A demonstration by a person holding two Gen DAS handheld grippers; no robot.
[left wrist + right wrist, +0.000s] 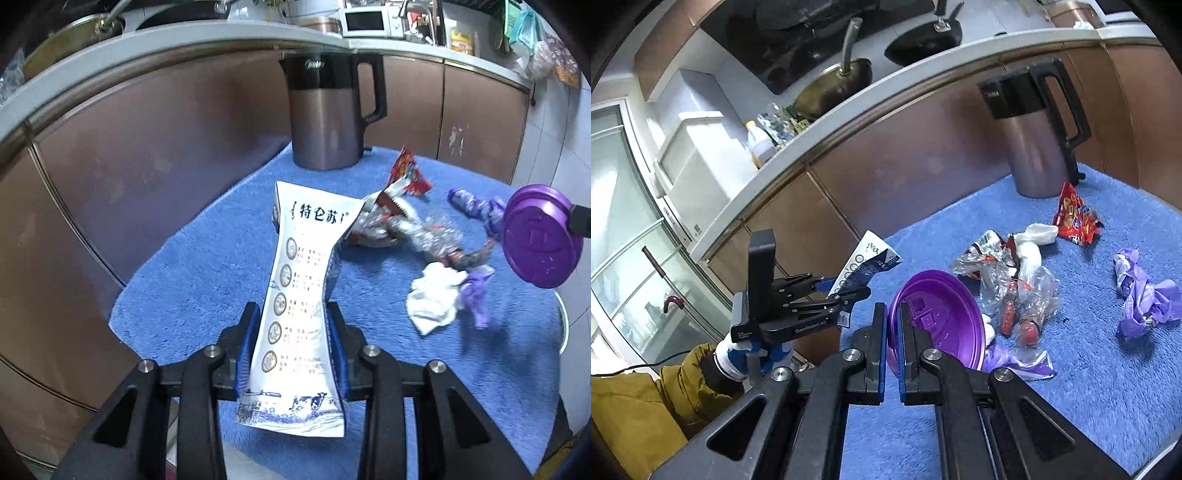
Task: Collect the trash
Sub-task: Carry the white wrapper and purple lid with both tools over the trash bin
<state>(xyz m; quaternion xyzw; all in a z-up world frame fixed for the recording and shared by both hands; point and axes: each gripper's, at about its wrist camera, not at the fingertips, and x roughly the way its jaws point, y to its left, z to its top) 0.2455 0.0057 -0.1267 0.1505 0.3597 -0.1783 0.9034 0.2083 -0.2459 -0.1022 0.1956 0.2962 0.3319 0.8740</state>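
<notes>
Gripping a flattened milk carton (295, 295) in the left claw (293, 343), blue pads pressed into its waist, carton lifted clear of the blue towel-covered surface (207, 280) and tilted up toward the kettle (328, 110). Seen from the right wrist view, same left claw (846, 291) out past the left edge of the surface, held by a gloved hand (746, 354) with an ochre sleeve behind it.

Moving rightward: crumpled silver and clear wrappers (406, 229) lying mid-surface, a red snack packet (408, 173) behind them near the kettle, a white tissue wad (436, 295) in front, purple wrapper scraps (476, 210) further right.

Pinching a purple plastic lid (938, 317) by its rim in the right claw (893, 332), clamped fully onto the thin edge, lid raised above the litter.

Step in hand, as a judgement: first two pieces picked up, one per claw, both ready for carrying off. No bin visible in either view, so next move likely calls for turning away to find one, keeping both grips firm meanwhile; thin lid rim and slick carton both liable to slip. Wrappers, tissue and purple scraps left for later passes.
</notes>
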